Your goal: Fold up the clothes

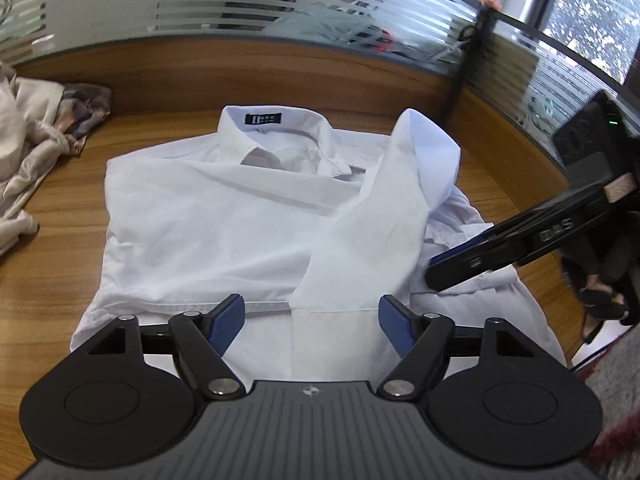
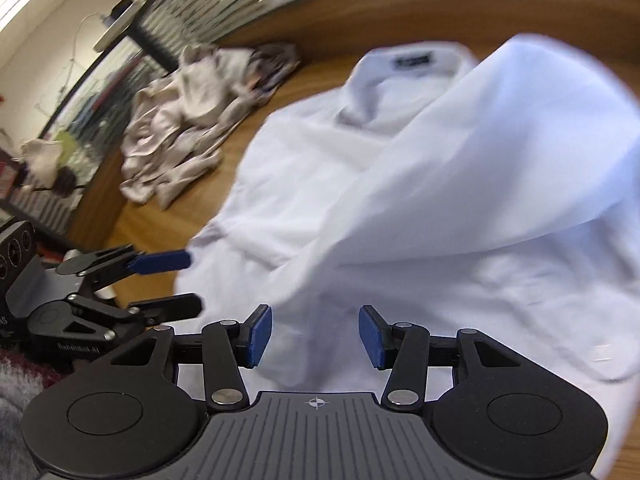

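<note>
crumpled beige clothes [image 1: 28, 136] lie left of white shirt [image 1: 224, 216].

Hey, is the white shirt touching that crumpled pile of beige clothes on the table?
Apart. In the left wrist view, bare wooden table shows between the white shirt and the beige clothes.

One white shirt [image 1: 224, 216] lies on one wooden table [image 1: 52, 280]. One heap of crumpled pale garments [image 2: 176, 128] sits near it; the number of pieces in the heap cannot be determined. Two grippers are present: one left gripper [image 1: 310, 316] and one right gripper [image 2: 316, 336].
</note>
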`<act>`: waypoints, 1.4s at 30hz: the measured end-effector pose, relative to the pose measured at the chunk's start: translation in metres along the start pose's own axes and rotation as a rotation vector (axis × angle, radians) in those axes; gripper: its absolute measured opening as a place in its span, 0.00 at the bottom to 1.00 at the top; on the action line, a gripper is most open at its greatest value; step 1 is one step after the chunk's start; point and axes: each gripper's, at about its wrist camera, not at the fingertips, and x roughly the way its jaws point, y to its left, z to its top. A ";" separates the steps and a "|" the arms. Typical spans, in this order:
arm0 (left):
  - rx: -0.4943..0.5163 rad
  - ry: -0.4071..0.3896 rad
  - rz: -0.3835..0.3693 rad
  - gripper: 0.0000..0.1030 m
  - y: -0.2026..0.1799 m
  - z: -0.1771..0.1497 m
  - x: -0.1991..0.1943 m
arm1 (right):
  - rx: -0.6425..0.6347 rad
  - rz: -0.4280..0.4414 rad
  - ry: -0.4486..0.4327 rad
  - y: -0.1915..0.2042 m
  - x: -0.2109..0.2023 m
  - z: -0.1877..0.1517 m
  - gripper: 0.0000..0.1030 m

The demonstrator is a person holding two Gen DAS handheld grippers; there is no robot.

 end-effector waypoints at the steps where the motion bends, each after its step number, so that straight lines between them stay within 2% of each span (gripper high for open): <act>1: 0.010 -0.001 -0.001 0.80 0.000 -0.001 -0.001 | 0.001 0.013 0.013 0.001 0.007 0.001 0.49; 2: 0.020 -0.002 -0.002 0.80 0.000 -0.001 -0.002 | -0.004 0.016 0.026 0.003 0.015 0.001 0.49; 4: 0.038 -0.003 0.001 0.81 0.001 -0.002 -0.003 | -0.002 0.021 0.051 0.003 0.026 0.003 0.40; 6: 0.053 -0.004 0.004 0.81 0.002 -0.003 -0.004 | 0.034 0.042 0.058 0.001 0.029 0.008 0.20; 7: 0.060 -0.004 0.006 0.81 0.003 -0.004 -0.004 | 0.052 0.054 0.057 0.000 0.029 0.011 0.18; 8: 0.068 -0.005 0.007 0.81 0.003 -0.004 -0.004 | 0.067 0.065 0.051 0.001 0.028 0.014 0.12; 11: 0.094 -0.011 0.007 0.81 0.003 -0.005 -0.001 | 0.128 0.079 0.042 0.004 0.025 0.027 0.08; 16: 0.054 -0.040 -0.053 0.81 0.004 0.000 0.002 | 0.214 0.076 -0.009 0.014 0.021 0.050 0.06; 20: 0.062 -0.061 -0.058 0.82 -0.001 0.007 0.008 | 0.263 0.065 -0.042 0.021 0.027 0.068 0.06; 21: 0.067 -0.068 -0.035 0.82 -0.002 0.008 0.012 | 0.282 0.069 -0.044 0.022 0.030 0.071 0.06; 25: 0.094 -0.134 0.150 0.82 -0.007 0.008 0.030 | 0.367 0.098 -0.058 0.025 0.043 0.080 0.06; 26: 0.087 -0.145 0.177 0.75 -0.006 0.009 0.034 | 0.379 0.100 -0.068 0.027 0.044 0.082 0.06; 27: 0.071 -0.154 0.182 0.43 -0.003 0.011 0.037 | 0.387 0.103 -0.077 0.028 0.044 0.084 0.06; 28: 0.041 -0.157 0.179 0.20 0.002 0.014 0.039 | 0.385 0.102 -0.085 0.030 0.044 0.085 0.07; 29: -0.013 -0.152 0.163 0.11 0.008 0.018 0.039 | 0.367 0.089 -0.096 0.032 0.041 0.087 0.10; 31: -0.121 -0.147 0.120 0.11 0.023 0.028 0.036 | 0.310 0.049 -0.132 0.036 0.031 0.087 0.14; 33: -0.196 -0.125 0.084 0.11 0.036 0.038 0.033 | 0.234 -0.007 -0.184 0.039 0.012 0.082 0.31; 38: -0.306 -0.033 -0.002 0.11 0.062 0.060 0.029 | 0.129 -0.211 -0.256 0.017 -0.035 0.058 0.37; 39: -0.320 -0.016 -0.014 0.11 0.065 0.064 0.028 | 0.115 -0.261 -0.264 0.009 -0.041 0.052 0.41; 42: -0.354 0.017 -0.031 0.11 0.073 0.076 0.028 | 0.096 -0.439 -0.267 -0.022 -0.053 0.035 0.44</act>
